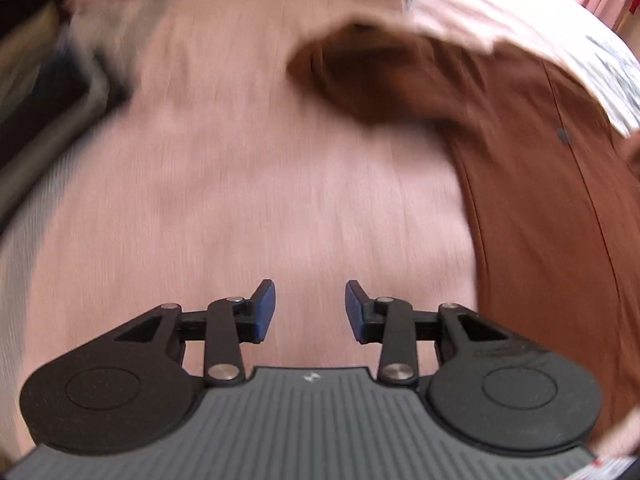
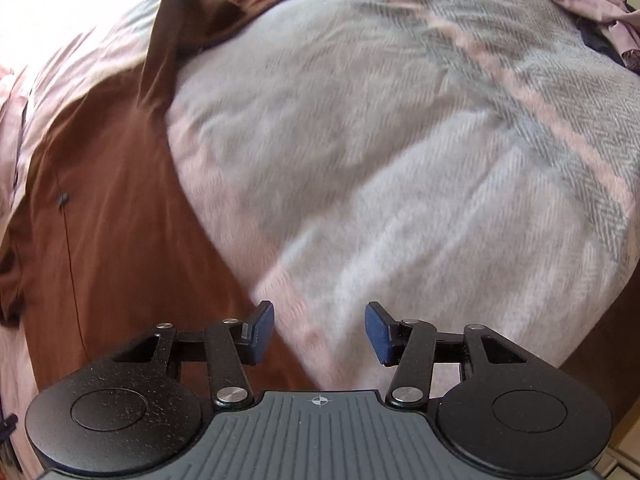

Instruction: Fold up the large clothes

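Note:
A brown garment (image 1: 532,184) lies spread on the pink bedcover (image 1: 224,184), filling the right side of the left wrist view, with one sleeve (image 1: 360,76) bent toward the middle. My left gripper (image 1: 310,308) hangs over bare pink cover to the left of the garment, jaws apart, nothing between them. In the right wrist view the same brown garment (image 2: 120,240) lies at the left on a grey and pink blanket (image 2: 400,160), its sleeve (image 2: 180,40) reaching up. My right gripper (image 2: 320,330) is open above the blanket just right of the garment's edge, holding nothing.
A crumpled mauve cloth (image 2: 592,4) lies at the far right corner of the bed. Dark blurred furniture (image 1: 44,92) stands off the bed's left edge. A patterned grey and white blanket (image 1: 600,60) lies beyond the garment. The bed's right edge drops to a brown floor (image 2: 608,344).

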Tool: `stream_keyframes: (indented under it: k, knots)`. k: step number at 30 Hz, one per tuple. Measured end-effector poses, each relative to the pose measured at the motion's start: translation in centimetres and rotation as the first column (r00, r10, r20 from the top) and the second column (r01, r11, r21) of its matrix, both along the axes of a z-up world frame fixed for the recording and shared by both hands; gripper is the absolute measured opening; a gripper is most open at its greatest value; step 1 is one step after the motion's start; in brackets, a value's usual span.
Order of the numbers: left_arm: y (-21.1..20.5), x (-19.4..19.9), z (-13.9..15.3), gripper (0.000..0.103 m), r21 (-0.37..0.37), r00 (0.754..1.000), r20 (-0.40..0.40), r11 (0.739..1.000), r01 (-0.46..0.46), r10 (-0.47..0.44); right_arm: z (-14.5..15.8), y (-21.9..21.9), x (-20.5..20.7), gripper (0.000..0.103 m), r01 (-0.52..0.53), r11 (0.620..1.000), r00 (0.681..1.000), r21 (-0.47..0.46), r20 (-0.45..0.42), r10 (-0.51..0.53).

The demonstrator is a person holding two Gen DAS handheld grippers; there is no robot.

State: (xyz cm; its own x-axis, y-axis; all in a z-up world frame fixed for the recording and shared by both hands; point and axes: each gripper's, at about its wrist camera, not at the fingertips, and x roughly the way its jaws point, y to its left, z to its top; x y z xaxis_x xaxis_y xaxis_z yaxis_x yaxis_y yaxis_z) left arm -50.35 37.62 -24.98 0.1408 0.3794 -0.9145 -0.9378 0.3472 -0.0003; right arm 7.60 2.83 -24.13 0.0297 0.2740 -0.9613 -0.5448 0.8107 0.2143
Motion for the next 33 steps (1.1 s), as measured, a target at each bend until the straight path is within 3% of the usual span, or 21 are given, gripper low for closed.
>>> stream_keyframes:
  k: [4, 7, 10, 14, 15, 16, 17, 19, 21, 22, 23, 24, 25, 26, 28, 30, 31, 33]
  knots:
    - [8.7, 6.1, 0.9, 0.033, 0.159, 0.988, -0.044, 0.975, 0.156, -0.151, 0.0, 2.2, 1.1, 0.048, -0.001, 1.000, 1.000, -0.002, -0.005, 0.001]
    - [13.6, 12.3, 0.7, 0.033, 0.241, 0.938, -0.146, 0.909, 0.341, -0.313, -0.8, 2.6, 0.8, 0.048, -0.009, 0.999, 1.000, -0.033, -0.017, 0.009]
    - [17.1, 18.2, -1.6, 0.035, 0.248, 0.837, -0.293, 0.809, 0.533, -0.461, -1.6, 2.2, 0.7, 0.048, 0.016, 0.998, 0.999, -0.067, -0.044, -0.019]
    - [18.5, 22.5, -6.8, 0.034, 0.113, 0.665, -0.453, 0.701, 0.704, -0.594, -2.2, 1.6, 0.3, 0.048, 0.087, 0.992, 0.993, -0.096, -0.071, -0.094]
    - [18.4, 22.5, -7.8, 0.028, 0.084, 0.636, -0.462, 0.683, 0.726, -0.619, -2.2, 1.6, 0.3, 0.048, 0.100, 0.990, 0.991, -0.095, -0.078, -0.108]
    - [18.5, 22.3, -8.3, 0.007, 0.068, 0.635, -0.443, 0.682, 0.728, -0.633, -2.1, 1.6, 0.2, 0.048, 0.109, 0.990, 0.990, -0.091, -0.081, -0.116]
    - [18.7, 21.6, -8.1, 0.002, 0.079, 0.672, -0.410, 0.710, 0.700, -0.617, -2.0, 1.7, 0.2, 0.048, 0.113, 0.990, 0.989, -0.087, -0.083, -0.120]
    - [19.2, 19.1, -6.2, 0.002, 0.179, 0.805, -0.304, 0.799, 0.574, -0.510, -1.9, 2.3, 0.3, 0.048, 0.107, 0.991, 0.990, -0.084, -0.087, -0.114]
    - [19.2, 14.8, -2.6, 0.001, 0.309, 0.935, -0.160, 0.884, 0.351, -0.316, -1.8, 3.2, 0.3, 0.048, 0.094, 0.993, 0.991, -0.075, -0.084, -0.100]
    - [18.9, 11.9, -0.7, 0.001, 0.353, 0.975, -0.078, 0.909, 0.223, -0.209, -1.8, 3.6, 0.2, 0.048, 0.088, 0.994, 0.992, -0.068, -0.083, -0.094]
    - [18.2, 8.4, 1.0, 0.001, 0.381, 0.996, 0.007, 0.921, 0.076, -0.085, -1.8, 4.1, 0.2, 0.048, 0.084, 0.994, 0.992, -0.063, -0.087, -0.089]
    - [17.3, 4.9, 2.5, 0.001, 0.394, 0.996, 0.081, 0.917, -0.063, 0.034, -1.9, 4.6, 0.1, 0.048, 0.080, 0.995, 0.992, -0.059, -0.094, -0.085]
    - [16.0, 0.9, 3.8, 0.001, 0.394, 0.974, 0.161, 0.894, -0.213, 0.160, -2.0, 5.1, -0.1, 0.048, 0.074, 0.996, 0.991, -0.053, -0.103, -0.080]
    - [14.6, -2.9, 4.5, 0.001, 0.372, 0.935, 0.221, 0.862, -0.345, 0.279, -2.1, 5.6, -0.3, 0.048, 0.067, 0.997, 0.991, -0.046, -0.110, -0.072]
    - [11.4, -10.2, 4.5, 0.005, 0.288, 0.819, 0.266, 0.769, -0.571, 0.508, -2.2, 6.5, -0.9, 0.048, 0.044, 0.998, 0.991, -0.033, -0.124, -0.048]
    - [8.1, -15.7, 3.3, 0.009, 0.218, 0.708, 0.218, 0.673, -0.707, 0.672, -2.2, 7.5, -1.7, 0.048, 0.009, 1.000, 0.992, -0.025, -0.129, -0.012]
    - [6.5, -17.7, 2.6, 0.009, 0.175, 0.669, 0.181, 0.646, -0.743, 0.721, -2.1, 7.9, -2.1, 0.047, -0.009, 1.000, 0.992, -0.022, -0.129, 0.006]
    - [4.0, -20.0, 1.4, 0.009, 0.118, 0.625, 0.148, 0.614, -0.781, 0.766, -1.9, 8.4, -2.8, 0.048, -0.038, 0.999, 0.992, -0.020, -0.124, 0.035]
